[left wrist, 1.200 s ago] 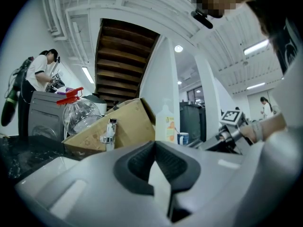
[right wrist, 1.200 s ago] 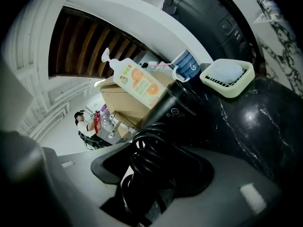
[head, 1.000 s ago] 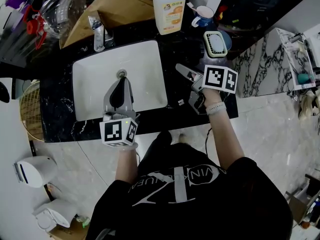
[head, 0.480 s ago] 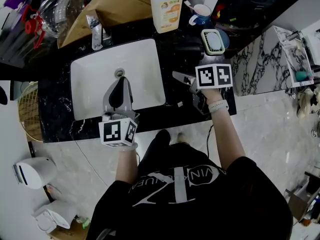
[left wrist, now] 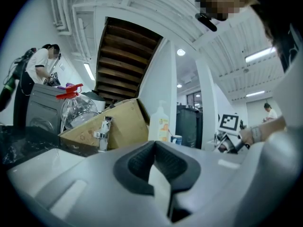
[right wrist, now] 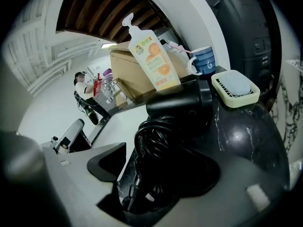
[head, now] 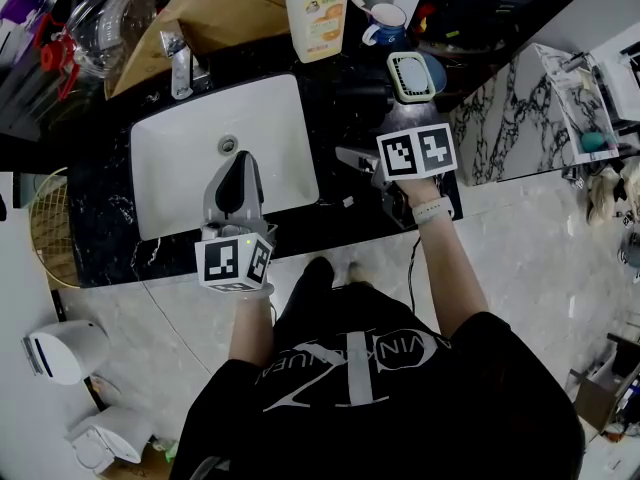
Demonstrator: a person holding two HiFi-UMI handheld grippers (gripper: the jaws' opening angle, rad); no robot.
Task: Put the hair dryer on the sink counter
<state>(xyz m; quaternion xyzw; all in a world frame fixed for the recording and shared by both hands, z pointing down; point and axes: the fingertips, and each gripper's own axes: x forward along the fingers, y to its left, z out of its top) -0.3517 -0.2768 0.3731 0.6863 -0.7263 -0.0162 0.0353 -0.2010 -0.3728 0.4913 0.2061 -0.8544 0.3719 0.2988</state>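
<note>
The left gripper (head: 236, 168) hangs over the white sink basin (head: 170, 168), its jaws together with nothing between them. To the right, the black hair dryer (right wrist: 182, 108) (its cord coiled in a bundle) lies on the black counter (right wrist: 241, 131), near the soap dish (right wrist: 235, 89). The right gripper (head: 372, 180) stands with jaws wide on both sides of the cord bundle; they have just been opening and do not press it.
</note>
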